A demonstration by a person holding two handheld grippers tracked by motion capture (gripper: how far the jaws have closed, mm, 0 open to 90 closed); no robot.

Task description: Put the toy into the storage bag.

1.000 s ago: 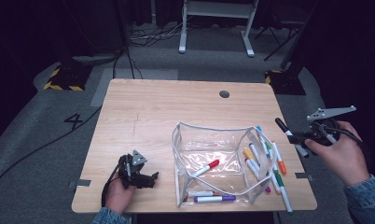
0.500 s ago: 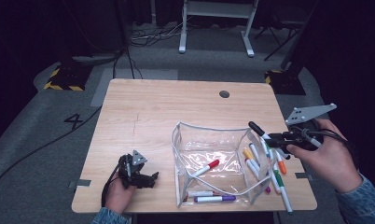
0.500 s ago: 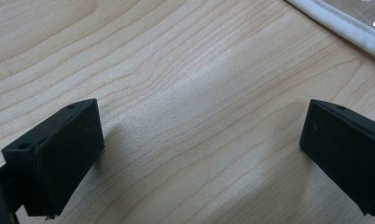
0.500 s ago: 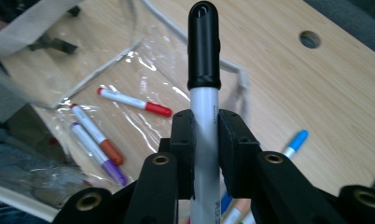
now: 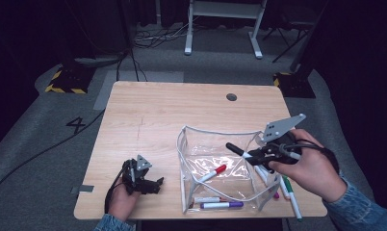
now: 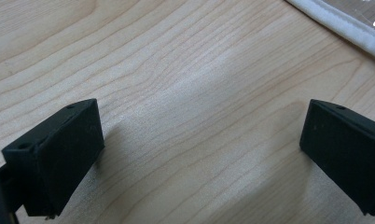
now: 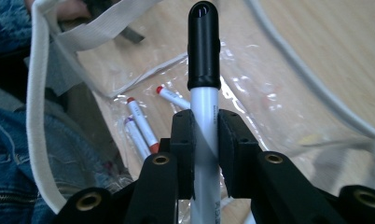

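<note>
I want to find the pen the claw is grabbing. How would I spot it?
Look at the clear plastic pouch standing open on the wooden table. Over its right side, the right claw is clamped on a white marker with a black cap. The other markers lie flat with coloured caps; this one is up in the air, poking out over the pouch.

In the right gripper view the black-capped marker (image 7: pixel 204 93) is cut off at the bottom edge — its lower barrel is hidden between the pads. The print on the barrel is too blurred to be read. In the left gripper view, the clear pouch (image 6: pixel 349 23) is cropped by the top right corner — only its white rim is seen.
</note>
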